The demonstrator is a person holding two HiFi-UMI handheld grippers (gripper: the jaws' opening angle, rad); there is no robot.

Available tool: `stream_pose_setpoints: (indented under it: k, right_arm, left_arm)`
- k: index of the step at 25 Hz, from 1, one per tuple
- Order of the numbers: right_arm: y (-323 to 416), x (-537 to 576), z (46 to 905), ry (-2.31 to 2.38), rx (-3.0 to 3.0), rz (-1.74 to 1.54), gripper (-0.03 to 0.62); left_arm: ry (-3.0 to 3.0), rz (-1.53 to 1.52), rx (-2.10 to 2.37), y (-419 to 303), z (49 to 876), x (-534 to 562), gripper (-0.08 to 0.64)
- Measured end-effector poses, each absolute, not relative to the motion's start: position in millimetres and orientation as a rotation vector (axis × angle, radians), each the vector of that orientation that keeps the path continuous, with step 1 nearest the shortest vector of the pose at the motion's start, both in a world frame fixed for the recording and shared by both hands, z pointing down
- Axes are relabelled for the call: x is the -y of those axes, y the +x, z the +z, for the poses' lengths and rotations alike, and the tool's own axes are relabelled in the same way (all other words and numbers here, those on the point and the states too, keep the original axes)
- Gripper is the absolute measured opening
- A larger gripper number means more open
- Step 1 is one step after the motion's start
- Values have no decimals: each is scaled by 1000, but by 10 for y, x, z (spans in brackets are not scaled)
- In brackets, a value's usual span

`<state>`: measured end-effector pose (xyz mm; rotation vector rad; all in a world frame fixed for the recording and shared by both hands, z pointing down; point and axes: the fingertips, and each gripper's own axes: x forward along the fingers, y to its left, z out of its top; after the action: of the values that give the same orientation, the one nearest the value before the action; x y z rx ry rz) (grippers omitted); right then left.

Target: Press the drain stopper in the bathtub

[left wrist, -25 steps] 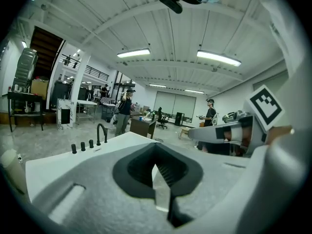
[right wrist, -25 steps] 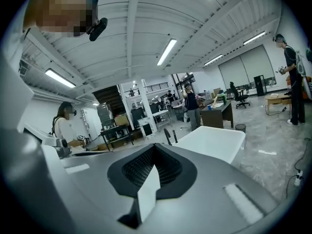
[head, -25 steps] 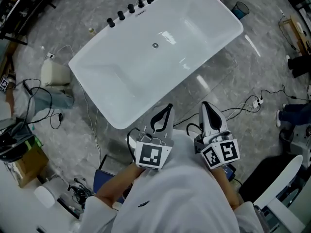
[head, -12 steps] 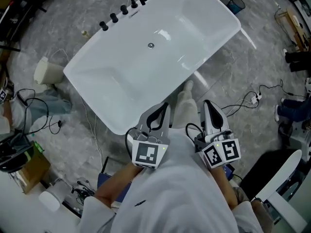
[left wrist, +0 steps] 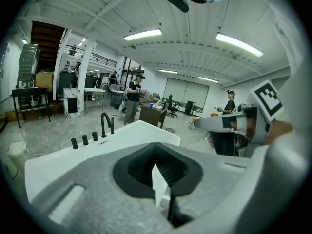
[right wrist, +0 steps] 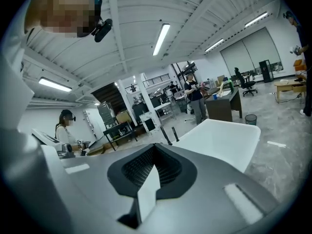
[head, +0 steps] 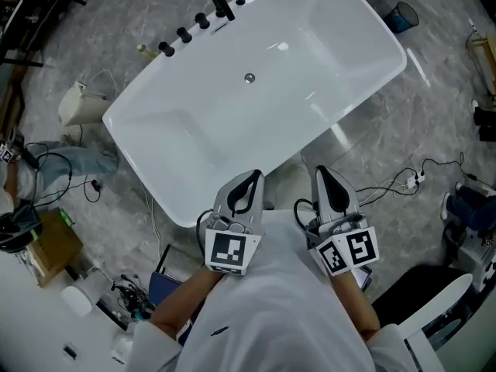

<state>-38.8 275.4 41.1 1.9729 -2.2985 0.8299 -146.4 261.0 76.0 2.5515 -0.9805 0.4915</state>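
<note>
A white bathtub (head: 333,68) stands slantwise on the grey floor in the head view. Its small round metal drain stopper (head: 249,77) sits on the tub bottom, near the far rim. A black faucet (head: 219,3) and several black knobs (head: 184,34) line that rim. My left gripper (head: 246,183) and right gripper (head: 324,178) are both shut and empty, side by side close to my chest, just short of the tub's near rim. The left gripper view shows the shut left gripper (left wrist: 158,179) with the tub (left wrist: 87,152) beyond. The right gripper (right wrist: 148,179) looks the same, tub (right wrist: 219,140) ahead.
Cables and a power strip (head: 409,181) lie on the floor to the right. A white bag (head: 81,103), grey cloth and a cardboard box (head: 50,246) are at the left. A bin (head: 401,15) stands past the tub. People (left wrist: 134,94) stand among desks far off.
The tub now lies closer to both grippers in the head view, and the leg seen between them half a second ago is mostly hidden. Both grippers stay shut.
</note>
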Motion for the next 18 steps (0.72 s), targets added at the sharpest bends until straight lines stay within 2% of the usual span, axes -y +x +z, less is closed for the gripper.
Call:
stream_pose_setpoints:
  k: [8, 18]
  right_arm:
    - [650, -1974, 650, 1775, 2368, 873, 5]
    - [1076, -1270, 1070, 1523, 2452, 900, 5]
  left_arm:
    - [2441, 672, 1093, -572, 1089, -1686, -2]
    - [2229, 698, 1172, -28, 1700, -1039, -2]
